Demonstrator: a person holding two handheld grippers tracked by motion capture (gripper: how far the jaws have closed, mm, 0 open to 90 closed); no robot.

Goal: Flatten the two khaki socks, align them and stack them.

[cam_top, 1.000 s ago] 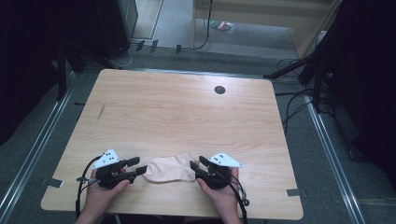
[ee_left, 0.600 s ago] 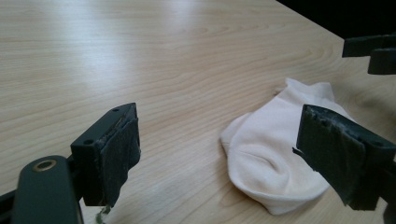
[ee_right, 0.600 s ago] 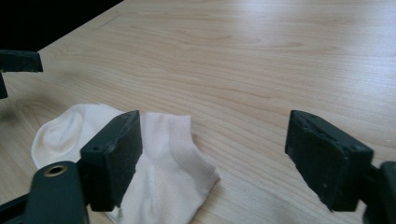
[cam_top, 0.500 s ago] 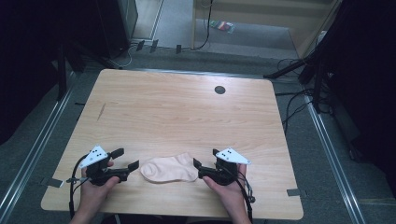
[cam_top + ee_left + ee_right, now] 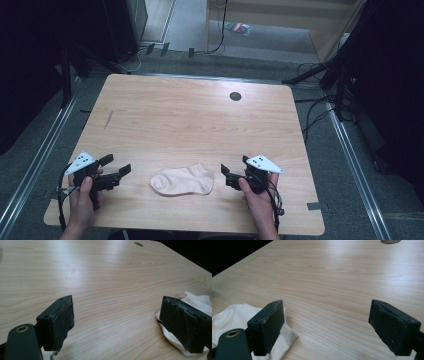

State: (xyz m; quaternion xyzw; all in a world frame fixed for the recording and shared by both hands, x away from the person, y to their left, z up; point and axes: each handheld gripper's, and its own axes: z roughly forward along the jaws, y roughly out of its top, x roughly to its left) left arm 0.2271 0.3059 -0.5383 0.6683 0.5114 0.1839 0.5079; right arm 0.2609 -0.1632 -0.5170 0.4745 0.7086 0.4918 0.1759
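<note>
- Where the table (image 5: 200,120) nears the person's edge, a pale sock (image 5: 183,180) lying flat, toe to the left, cuff to the right
- Left of sock: left gripper (image 5: 119,170), jaws spread wide after just opening, nothing between them, clear of the cloth with bare wood between
- In the left gripper view: bare wood between the two black jaws, sock (image 5: 193,302) bunched behind and under the right-hand jaw, whether touching it hard to tell
- Right of sock: right gripper (image 5: 226,174), jaws likewise wide after just opening, empty, just beside the cuff end
- In the right gripper view: sock (image 5: 234,315) partly behind the left-hand jaw, plain wood in the gap
- Far side of table: small dark round hole (image 5: 235,96), well apart from sock
- Held in a hand each: left hand (image 5: 82,200), right hand (image 5: 260,197), cables trailing back toward the table's near edge
</note>
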